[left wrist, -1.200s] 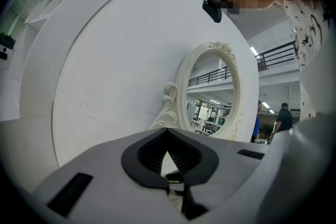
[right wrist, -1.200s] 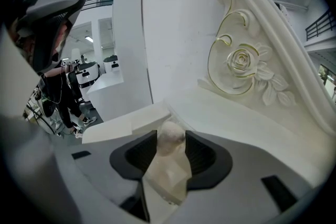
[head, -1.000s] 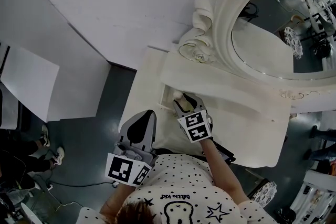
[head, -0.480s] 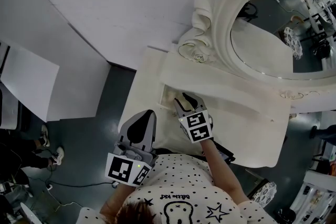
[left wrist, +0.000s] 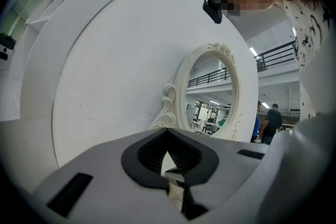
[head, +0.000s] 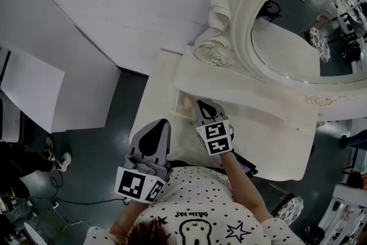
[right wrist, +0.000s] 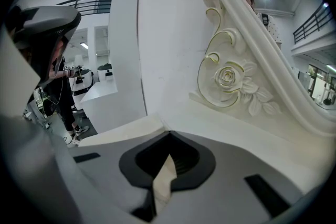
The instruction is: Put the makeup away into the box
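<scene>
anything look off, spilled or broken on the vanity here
Nothing stands out: the vanity top looks clean and undamaged, the oval mirror looks intact, and nothing is spilled or lying askew.

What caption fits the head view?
Right claw, just closed with nothing seen between its jaws, over the vanity by the mirror; left claw hangs back.

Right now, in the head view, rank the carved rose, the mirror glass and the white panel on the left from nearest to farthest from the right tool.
1. Carved rose, just beyond the right tool.
2. Mirror glass, upper right.
3. White panel, far left.
</scene>
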A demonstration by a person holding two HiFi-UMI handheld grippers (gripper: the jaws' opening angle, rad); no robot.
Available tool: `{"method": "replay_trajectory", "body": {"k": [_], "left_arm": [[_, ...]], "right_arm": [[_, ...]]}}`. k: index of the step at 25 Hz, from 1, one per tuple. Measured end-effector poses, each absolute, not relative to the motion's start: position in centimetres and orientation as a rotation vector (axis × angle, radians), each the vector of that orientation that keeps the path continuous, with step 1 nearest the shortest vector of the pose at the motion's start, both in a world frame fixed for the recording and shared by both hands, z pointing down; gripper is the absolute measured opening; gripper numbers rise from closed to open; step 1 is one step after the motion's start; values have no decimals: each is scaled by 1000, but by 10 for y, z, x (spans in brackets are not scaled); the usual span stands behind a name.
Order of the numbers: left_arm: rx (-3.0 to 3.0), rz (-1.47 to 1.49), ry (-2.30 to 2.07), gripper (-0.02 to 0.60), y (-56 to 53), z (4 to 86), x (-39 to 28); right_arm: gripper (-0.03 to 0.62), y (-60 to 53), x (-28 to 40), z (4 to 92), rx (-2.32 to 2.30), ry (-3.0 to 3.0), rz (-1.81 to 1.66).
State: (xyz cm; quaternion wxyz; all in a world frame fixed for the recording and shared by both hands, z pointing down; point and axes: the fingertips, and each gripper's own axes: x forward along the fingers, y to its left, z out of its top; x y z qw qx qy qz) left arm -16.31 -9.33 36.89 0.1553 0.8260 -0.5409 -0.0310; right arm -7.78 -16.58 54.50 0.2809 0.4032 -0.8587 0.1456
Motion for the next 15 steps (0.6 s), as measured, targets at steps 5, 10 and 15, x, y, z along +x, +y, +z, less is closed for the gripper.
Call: {"method": "replay_trajectory", "body": {"k": [5,10,15], "left_arm": [[2381,-94,-1545,-5,-91,364,-163],[2402,-104,-1534,-5,-92,362,-158],[2425,-83,-1484,-5,-86,365,-145]], "right_arm": [[6,-166,-78,530,1109,-2324,365],[6,-169,-76,503,1148,-2376,319],[6,-156,-63,478,1221,-2417,320]]}}
